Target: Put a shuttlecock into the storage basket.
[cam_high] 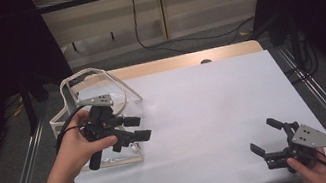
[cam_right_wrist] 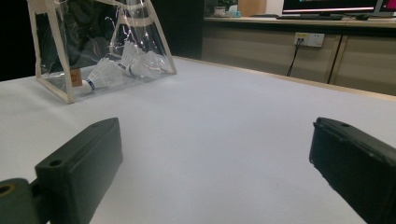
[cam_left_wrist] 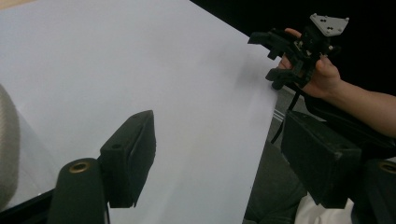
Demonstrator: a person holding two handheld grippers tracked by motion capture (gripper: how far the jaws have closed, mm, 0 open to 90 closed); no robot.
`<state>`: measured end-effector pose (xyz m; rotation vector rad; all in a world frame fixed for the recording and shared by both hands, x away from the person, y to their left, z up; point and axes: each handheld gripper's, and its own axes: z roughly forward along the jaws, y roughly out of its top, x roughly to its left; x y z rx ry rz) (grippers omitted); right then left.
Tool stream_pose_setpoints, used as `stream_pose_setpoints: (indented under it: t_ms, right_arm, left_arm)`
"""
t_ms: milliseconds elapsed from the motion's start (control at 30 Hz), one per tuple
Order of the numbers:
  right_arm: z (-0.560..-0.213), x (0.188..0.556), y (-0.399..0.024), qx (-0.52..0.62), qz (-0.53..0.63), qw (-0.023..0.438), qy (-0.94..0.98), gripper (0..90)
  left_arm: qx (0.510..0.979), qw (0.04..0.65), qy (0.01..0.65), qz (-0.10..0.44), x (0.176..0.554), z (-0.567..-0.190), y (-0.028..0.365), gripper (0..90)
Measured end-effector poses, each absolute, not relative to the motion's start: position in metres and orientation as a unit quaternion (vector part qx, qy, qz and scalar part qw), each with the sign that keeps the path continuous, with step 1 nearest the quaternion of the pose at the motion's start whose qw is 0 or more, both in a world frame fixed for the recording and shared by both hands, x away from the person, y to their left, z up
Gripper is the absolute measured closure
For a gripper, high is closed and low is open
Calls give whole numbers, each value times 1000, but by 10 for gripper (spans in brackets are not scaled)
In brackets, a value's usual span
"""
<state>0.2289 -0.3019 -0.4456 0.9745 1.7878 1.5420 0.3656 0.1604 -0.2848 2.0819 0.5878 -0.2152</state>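
The left tool (cam_high: 138,128) hangs over the near end of a clear bag (cam_high: 70,119) at the left edge of the bench (cam_high: 205,114), its jaws standing well apart with nothing between them. The right tool (cam_high: 266,136) rests low at the near right corner, jaws also wide and empty, well apart from the bag.

The step in hand looks like reaching for the bag. To do it well, I would bring the left tool down on a stiff cream edge strip rather than the slack clear wall, which would likely slip or crumple, and close gently.

The bag (cam_right_wrist: 100,51) is see-through plastic with cream trim and long loop handles (cam_high: 90,81), standing like a tent. Inside lie white feathered shuttlecocks (cam_right_wrist: 119,69), near the bag's floor.
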Motion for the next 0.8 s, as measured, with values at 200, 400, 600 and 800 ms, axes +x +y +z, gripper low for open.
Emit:
stream_pose_setpoints:
  t_ms: [200, 400, 600, 800]
  right_arm:
    - [-446, 229, -302, 366, 578, 290, 670, 24]
    - [-446, 229, -302, 365, 579, 290, 669, 24]
    - [-446, 229, -302, 364, 577, 291, 671, 24]
    - [-445, 229, -302, 364, 578, 291, 670, 24]
  left_arm:
    - [849, 465, 234, -95, 362, -289, 158, 268]
    - [849, 463, 233, -100, 359, -296, 157, 259]
    - [850, 463, 229, -105, 357, -305, 156, 240]
    - [848, 466, 230, -100, 354, -312, 158, 213]
